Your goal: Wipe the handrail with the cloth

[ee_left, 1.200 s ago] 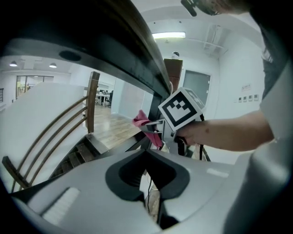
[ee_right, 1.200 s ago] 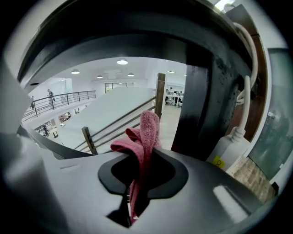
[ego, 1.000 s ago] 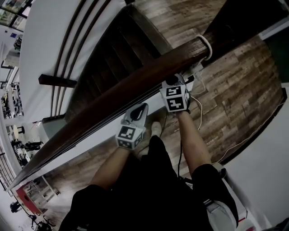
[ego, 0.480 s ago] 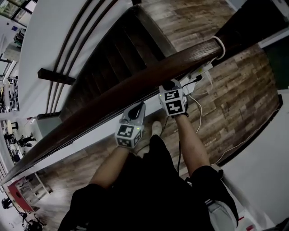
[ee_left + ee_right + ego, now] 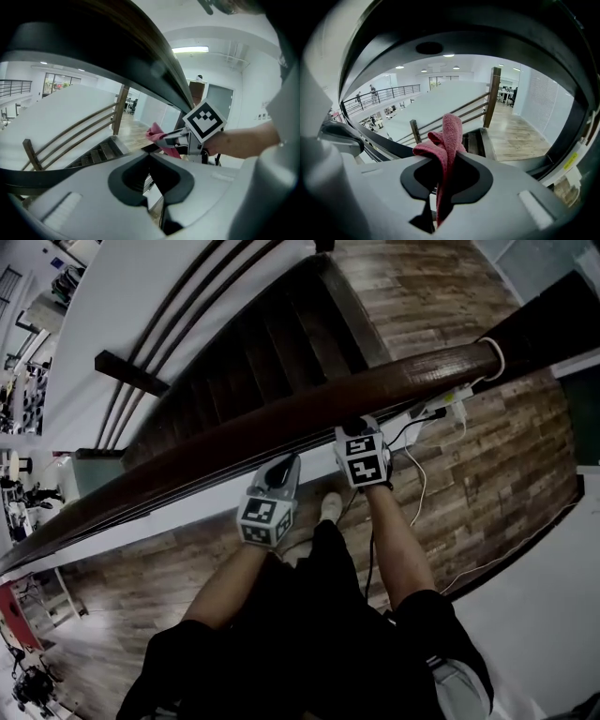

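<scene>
A dark brown wooden handrail [image 5: 281, 423] crosses the head view from lower left to upper right. My right gripper [image 5: 354, 430] sits right against its near side and is shut on a pink-red cloth [image 5: 449, 133]. The cloth is bunched above the jaws and hangs down between them. My left gripper [image 5: 278, 474] is lower left of it, just under the rail, with its jaws closed together and nothing in them. In the left gripper view the handrail [image 5: 117, 51] arcs overhead, and the cloth [image 5: 158, 137] shows in the right gripper [image 5: 174, 138] beyond.
Beyond the rail a dark staircase [image 5: 253, 343] drops away beside a white wall with wooden rails [image 5: 159, 306]. A white power strip with cables [image 5: 441, 411] lies on the wood floor [image 5: 487, 465] near the rail's capped end. The person's shoe [image 5: 328, 506] stands below the grippers.
The view has slid along the rail, so its capped end now sits farther right. Both grippers stay at nearly the same spots beside the rail, the cloth still held.
</scene>
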Tool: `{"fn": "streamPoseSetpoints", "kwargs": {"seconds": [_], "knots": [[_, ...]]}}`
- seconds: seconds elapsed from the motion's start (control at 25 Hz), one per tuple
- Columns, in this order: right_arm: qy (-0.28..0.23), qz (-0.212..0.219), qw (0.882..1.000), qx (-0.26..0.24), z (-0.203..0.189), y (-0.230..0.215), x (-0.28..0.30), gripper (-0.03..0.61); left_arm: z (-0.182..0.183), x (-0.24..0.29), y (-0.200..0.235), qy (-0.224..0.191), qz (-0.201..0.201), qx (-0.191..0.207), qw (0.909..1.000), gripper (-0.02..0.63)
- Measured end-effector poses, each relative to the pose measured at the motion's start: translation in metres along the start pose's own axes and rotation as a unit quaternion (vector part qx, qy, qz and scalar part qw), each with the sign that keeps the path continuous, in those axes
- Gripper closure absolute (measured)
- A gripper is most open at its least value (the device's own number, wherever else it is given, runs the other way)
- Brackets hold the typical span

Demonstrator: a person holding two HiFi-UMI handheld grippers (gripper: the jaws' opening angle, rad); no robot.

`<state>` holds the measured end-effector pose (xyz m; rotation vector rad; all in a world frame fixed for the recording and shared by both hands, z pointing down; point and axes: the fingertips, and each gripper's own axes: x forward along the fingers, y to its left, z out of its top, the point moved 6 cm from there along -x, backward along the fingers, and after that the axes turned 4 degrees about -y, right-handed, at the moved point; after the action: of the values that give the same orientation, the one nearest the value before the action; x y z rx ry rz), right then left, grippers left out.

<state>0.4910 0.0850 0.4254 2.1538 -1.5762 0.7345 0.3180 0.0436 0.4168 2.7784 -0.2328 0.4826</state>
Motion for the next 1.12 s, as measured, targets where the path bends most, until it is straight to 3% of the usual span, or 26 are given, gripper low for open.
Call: {"fn": "streamPoseSetpoints", "kwargs": {"seconds": [0.48,0.8,1.12], "knots": [[0.02,0.02,0.999,-0.044,0.004,0.057,0.01,0.528,-0.004,-0.041,0.033,-0.021,0.041,-0.026,0.9986,0.614],[0.037,0.033,0.998,-0.042,0.004,0.087,0.016,0.528,-0.011,-0.068,0.059,-0.034,0.069,-0.049,0.9959,0.614],[0.049,0.066,0.994,-0.073,0.011,0.13,0.029,0.528,-0.015,-0.095,0.085,-0.048,0.102,-0.066,0.9914,0.614]]}}
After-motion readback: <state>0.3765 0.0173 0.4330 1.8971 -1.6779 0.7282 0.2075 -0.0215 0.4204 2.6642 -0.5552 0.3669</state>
